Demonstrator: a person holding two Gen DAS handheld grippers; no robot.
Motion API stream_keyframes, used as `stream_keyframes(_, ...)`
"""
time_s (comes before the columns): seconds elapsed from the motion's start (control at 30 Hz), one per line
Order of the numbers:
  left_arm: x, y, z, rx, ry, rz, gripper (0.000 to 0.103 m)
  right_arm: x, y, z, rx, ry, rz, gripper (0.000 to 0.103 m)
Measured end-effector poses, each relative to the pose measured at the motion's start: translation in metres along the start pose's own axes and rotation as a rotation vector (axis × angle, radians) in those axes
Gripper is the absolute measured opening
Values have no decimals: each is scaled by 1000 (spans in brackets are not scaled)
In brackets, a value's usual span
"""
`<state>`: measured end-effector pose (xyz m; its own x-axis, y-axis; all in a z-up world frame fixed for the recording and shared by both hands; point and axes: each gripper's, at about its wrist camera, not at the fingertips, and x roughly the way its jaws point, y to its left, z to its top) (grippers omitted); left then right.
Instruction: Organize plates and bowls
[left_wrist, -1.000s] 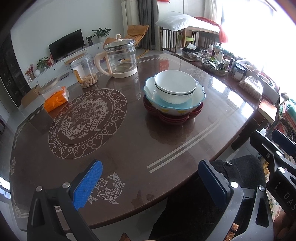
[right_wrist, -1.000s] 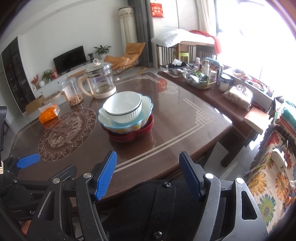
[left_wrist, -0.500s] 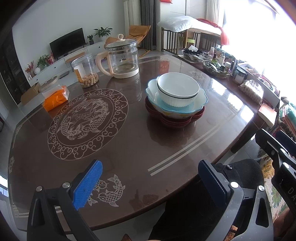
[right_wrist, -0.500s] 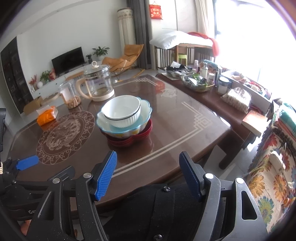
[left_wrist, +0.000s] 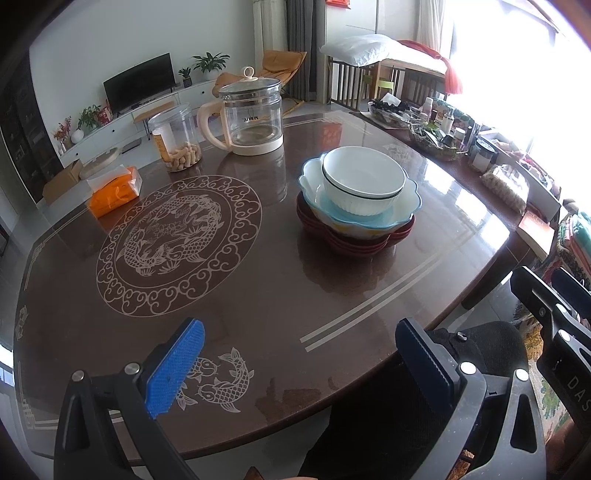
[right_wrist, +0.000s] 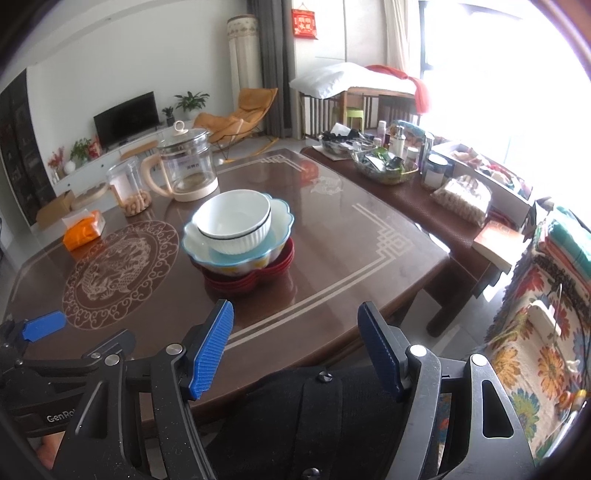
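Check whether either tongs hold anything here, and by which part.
Nothing is held. The left tongs and right tongs both stand open and empty, short of the stacked white ribbed ceramic bowl.

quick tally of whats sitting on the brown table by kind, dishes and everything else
white bowl: 1
blue scalloped bowl: 1
red plates: a stack; count not readable, taken as 1
glass kettle: 1
clear snack jar: 1
orange tissue pack: 1
total: 6, all on the table
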<state>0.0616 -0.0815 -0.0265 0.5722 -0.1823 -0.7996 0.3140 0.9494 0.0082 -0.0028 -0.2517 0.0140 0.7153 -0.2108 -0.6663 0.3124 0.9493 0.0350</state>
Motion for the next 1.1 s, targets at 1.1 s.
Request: stream_keyframes(1.1, 4, -4, 7, 11, -3, -28, 103, 14, 3, 1, -13, 24, 2, 74)
